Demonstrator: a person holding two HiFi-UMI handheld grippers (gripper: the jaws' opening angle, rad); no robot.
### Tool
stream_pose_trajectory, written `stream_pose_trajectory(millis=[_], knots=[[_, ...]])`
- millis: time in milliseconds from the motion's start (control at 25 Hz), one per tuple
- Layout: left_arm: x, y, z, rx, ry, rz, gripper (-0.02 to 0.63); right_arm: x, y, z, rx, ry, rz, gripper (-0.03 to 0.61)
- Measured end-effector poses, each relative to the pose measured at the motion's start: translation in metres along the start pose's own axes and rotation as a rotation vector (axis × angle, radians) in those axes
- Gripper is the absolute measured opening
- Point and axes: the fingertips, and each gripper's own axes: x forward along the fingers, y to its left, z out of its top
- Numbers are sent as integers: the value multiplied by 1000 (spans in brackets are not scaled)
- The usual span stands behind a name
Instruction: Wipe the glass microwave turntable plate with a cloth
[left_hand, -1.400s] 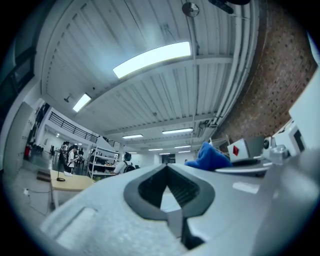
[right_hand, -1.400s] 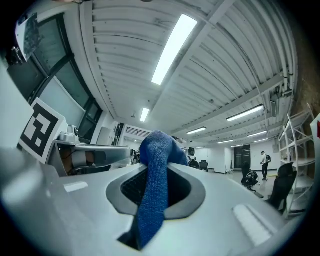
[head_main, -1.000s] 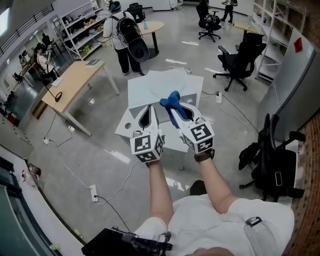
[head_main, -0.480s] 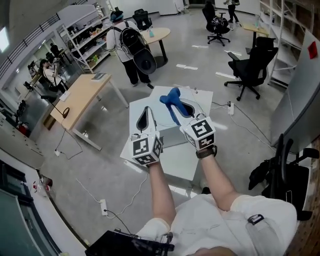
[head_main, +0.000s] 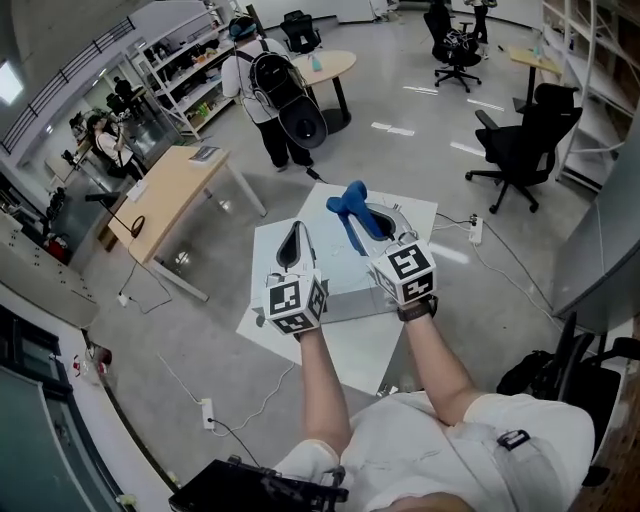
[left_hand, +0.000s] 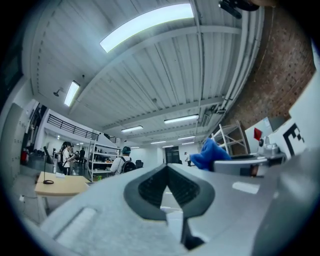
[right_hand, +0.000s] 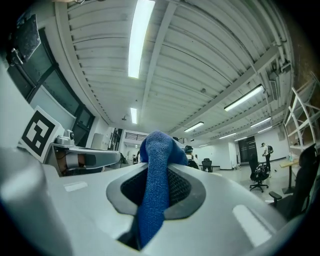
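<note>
Above a white table (head_main: 350, 340), the person holds both grippers raised, side by side and apart, tips pointing away from the body. The right gripper (head_main: 352, 213) is clamped on a blue cloth (head_main: 347, 199). The cloth bunches above the jaw tips and runs down between them in a narrow strip. In the right gripper view the cloth (right_hand: 154, 200) fills the gap between the dark pads (right_hand: 181, 187) of the right gripper (right_hand: 159, 167), and its top fold stands out past the tips. The left gripper (head_main: 296, 229) has its jaws together at the tips with nothing between them. The left gripper view shows the same, the left gripper (left_hand: 167, 170) pinched shut at the tip with a small open slot lower down. Both gripper views look up at the ceiling and its strip lights (right_hand: 139, 35).

The plate cannot be made out in any view.

Left of the table stands a wooden desk (head_main: 170, 190). Beyond it a person with a backpack (head_main: 272, 85) stands near a round table (head_main: 328, 64). A black office chair (head_main: 527, 148) sits to the right.
</note>
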Motion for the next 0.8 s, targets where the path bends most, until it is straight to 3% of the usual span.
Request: stream_pose_trajectory(millis=[360,800], knots=[[30,16,-49,28,114,39,2,34,-37,-51,82,85,19,60],[44,65,-111,-50,255,-19,2,81,-33,-86,20,199,48,60]])
